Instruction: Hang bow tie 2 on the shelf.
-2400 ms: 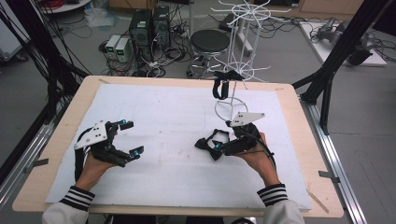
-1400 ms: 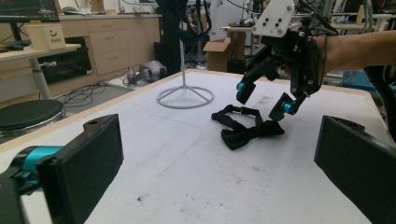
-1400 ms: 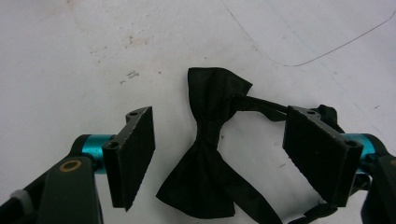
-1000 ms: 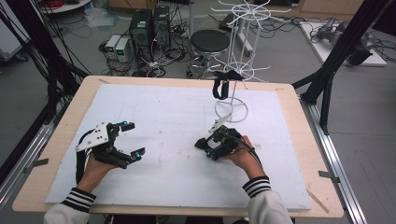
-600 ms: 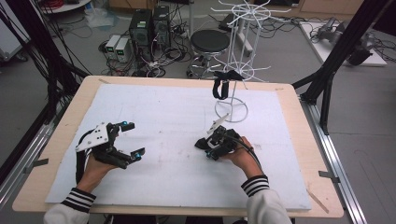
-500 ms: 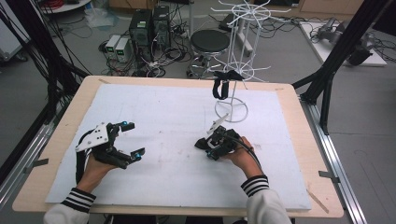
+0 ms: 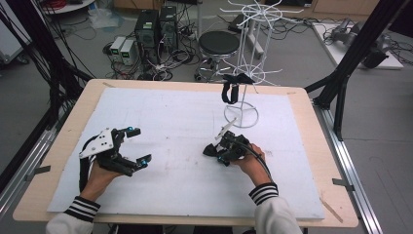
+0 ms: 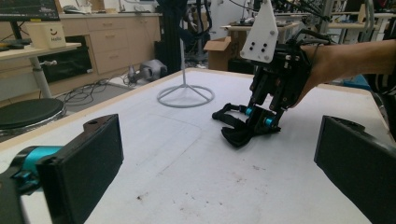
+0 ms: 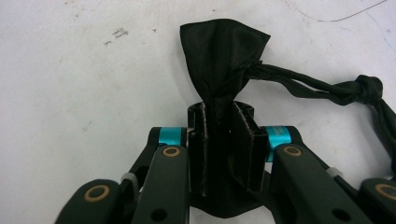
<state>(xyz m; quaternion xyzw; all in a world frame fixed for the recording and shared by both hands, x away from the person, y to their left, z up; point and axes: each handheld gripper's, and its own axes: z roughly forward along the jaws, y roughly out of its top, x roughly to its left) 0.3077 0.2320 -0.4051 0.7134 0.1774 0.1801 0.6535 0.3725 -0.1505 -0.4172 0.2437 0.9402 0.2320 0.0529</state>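
A small black cloth pouch [image 9: 222,51] with a knotted drawstring [image 9: 327,91] lies on the white sheet right of centre. My right gripper [image 9: 220,112] points down at it, and its jaws have just been closing. The pads now pinch the pouch's bunched fabric. In the high view that gripper [image 7: 220,152] sits over the pouch [image 7: 209,150]. The left gripper view shows the same grip [image 8: 259,123] from the side. My left gripper [image 7: 140,145] rests at the left of the sheet, its jaws wide apart with nothing between them.
A white wire rack [image 7: 242,114] stands at the back centre of the table, with a second black pouch [image 7: 229,90] hanging from a low arm. Its ring base [image 8: 185,97] lies just beyond the right gripper. The wooden table edge [image 7: 311,107] frames the white sheet.
The right gripper tipped down over the pouch, and its jaws drew together onto the fabric. The left hand and gripper have stayed put.
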